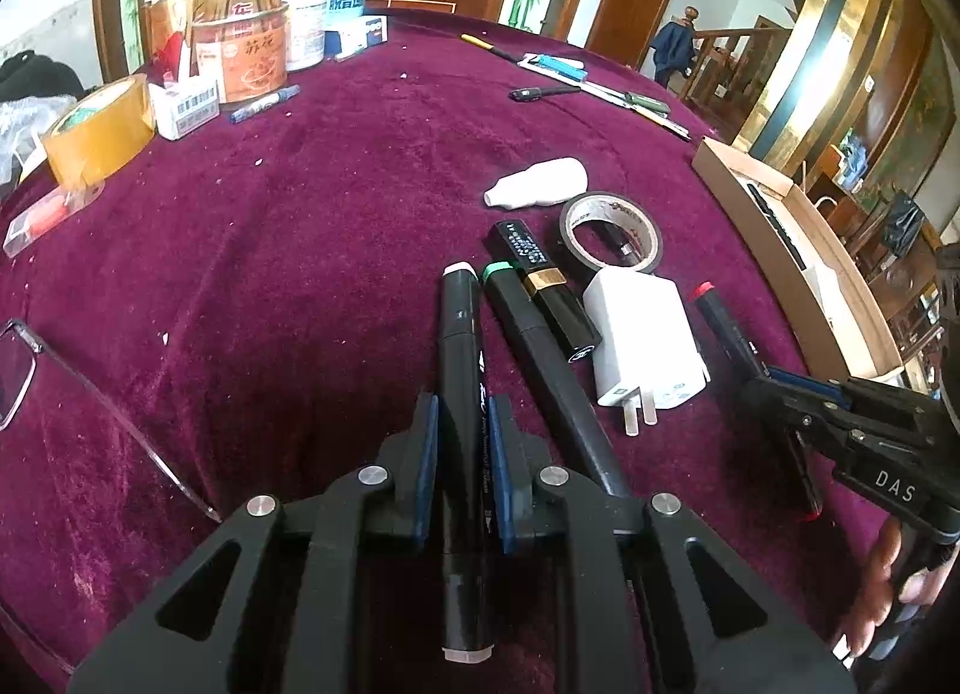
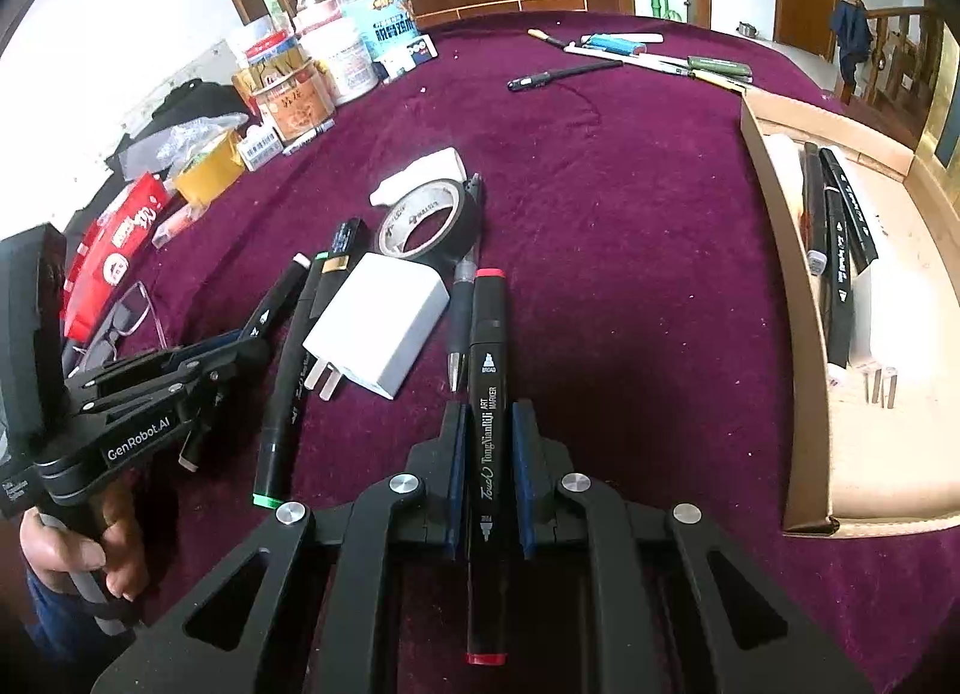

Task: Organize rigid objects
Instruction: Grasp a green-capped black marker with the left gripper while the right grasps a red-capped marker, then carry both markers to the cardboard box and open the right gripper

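Observation:
My left gripper point(image 1: 462, 406) is shut on a black marker with white caps point(image 1: 461, 346), just above the purple cloth. My right gripper point(image 2: 486, 430) is shut on a black marker with red caps point(image 2: 487, 394). It also shows in the left wrist view point(image 1: 780, 388), low at the right. A green-capped marker point(image 1: 540, 346), a black and gold lipstick point(image 1: 543, 286), a white charger point(image 1: 642, 343) and a black tape roll point(image 1: 609, 232) lie between the grippers. A cardboard box point(image 2: 780, 298) at the right holds several black markers point(image 2: 837, 250).
A white bottle point(image 1: 540, 184) lies beyond the tape. Tins, jars and packing tape point(image 1: 99, 129) crowd the far left. Glasses point(image 1: 18, 370) lie at the left. Pens and tools point(image 1: 576, 81) lie at the far edge. A black pen point(image 2: 462, 298) lies beside the red marker.

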Demonstrator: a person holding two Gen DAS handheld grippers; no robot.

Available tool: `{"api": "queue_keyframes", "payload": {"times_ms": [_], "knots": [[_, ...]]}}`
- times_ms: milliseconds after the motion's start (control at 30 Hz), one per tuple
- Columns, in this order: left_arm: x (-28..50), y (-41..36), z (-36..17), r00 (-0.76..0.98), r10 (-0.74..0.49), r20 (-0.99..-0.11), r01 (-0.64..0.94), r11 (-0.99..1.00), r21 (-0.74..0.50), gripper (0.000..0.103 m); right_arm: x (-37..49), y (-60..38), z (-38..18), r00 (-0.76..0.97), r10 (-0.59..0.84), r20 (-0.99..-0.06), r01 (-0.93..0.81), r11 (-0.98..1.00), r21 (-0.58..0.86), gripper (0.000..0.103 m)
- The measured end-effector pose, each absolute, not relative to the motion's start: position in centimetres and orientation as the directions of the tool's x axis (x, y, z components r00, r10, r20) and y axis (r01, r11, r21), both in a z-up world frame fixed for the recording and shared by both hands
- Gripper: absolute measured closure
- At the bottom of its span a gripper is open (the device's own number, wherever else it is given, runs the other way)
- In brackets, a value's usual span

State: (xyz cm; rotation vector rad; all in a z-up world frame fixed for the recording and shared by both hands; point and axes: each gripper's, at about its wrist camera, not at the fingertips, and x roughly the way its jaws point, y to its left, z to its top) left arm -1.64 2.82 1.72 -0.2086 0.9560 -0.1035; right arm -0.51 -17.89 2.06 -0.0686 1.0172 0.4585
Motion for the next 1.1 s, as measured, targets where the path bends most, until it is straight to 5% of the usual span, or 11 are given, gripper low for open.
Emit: {"api": "queue_keyframes", "payload": {"times_ms": [400, 1100], "knots": [[-2.3, 2.3, 3.8, 0.591, -0.265, -0.762, 0.026, 0.95, -0.31, 0.09, -0.2, -20.2, 2.8, 0.44, 0.419, -0.794, -0.384, 0.887, 0.256, 0.09], [-0.8, -7.9, 9.8, 0.577, -0.366, -0.73, 0.226, 0.931, -0.287, 0.09, 1.1, -30.4, 8.2, 0.576, 0.438, -0.69, -0.272, 0.899, 0.344, 0.09]]}}
